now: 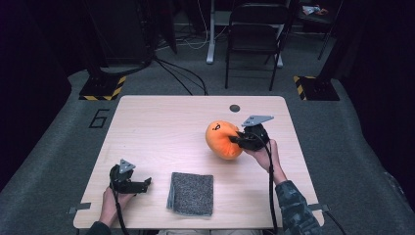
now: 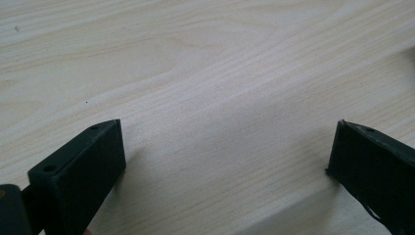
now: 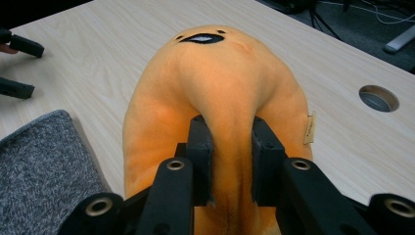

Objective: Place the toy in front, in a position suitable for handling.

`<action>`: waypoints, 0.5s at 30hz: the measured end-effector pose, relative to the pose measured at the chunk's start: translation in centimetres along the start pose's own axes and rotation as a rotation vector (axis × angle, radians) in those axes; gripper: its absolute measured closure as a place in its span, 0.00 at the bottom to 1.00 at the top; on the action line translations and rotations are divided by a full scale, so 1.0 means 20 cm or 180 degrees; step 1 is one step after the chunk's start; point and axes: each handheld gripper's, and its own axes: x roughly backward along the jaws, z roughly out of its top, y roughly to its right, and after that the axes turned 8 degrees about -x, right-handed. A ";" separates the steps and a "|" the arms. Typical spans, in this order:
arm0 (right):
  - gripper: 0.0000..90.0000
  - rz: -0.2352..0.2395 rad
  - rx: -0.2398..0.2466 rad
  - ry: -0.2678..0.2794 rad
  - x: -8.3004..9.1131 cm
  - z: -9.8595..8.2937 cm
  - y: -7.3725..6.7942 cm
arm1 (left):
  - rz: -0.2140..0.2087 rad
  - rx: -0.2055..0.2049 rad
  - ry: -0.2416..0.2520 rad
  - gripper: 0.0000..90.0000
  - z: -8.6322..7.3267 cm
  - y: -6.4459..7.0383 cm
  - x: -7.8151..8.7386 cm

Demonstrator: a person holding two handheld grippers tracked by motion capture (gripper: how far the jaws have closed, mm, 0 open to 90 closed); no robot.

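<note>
High view has the right gripper [image 1: 238,139] pinching the orange plush [image 1: 222,140], probably carrying it toward the grey cloth [image 1: 191,193] at 7 o'clock, while the left gripper [image 1: 142,184] idles open.

Orange plush toy [image 1: 224,140] — black face marks; speckled grey cloth [image 1: 191,193]; pale wood-grain table [image 1: 161,127].

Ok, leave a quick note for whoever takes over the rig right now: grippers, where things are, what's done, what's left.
Right gripper: shut on the orange plush toy, pinching a fold of its fabric, over the right half of the table.
Left gripper: open, holding nothing, low over the near left corner.
Grey folded cloth: flat at the near edge, between the two grippers, untouched.
Done: plush gripped.
Left: likely moving the plush, perhaps to the cloth; the goal isn't evident.
</note>
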 end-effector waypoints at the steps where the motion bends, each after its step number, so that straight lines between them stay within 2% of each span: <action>1: 0.83 0.0014 0.0022 -0.0012 -0.01 0.00 -0.01 | -0.0001 -0.0001 -0.0001 0.00 0.00 0.00 0.00; 9: 0.83 0.0124 0.0167 -0.0092 -0.06 0.02 -0.05 | -0.0011 -0.0007 -0.0018 0.00 0.00 0.00 0.00; 15: 0.82 0.0210 0.0342 -0.0141 -0.09 0.03 -0.07 | -0.0033 -0.0014 -0.0060 0.00 0.00 -0.01 0.00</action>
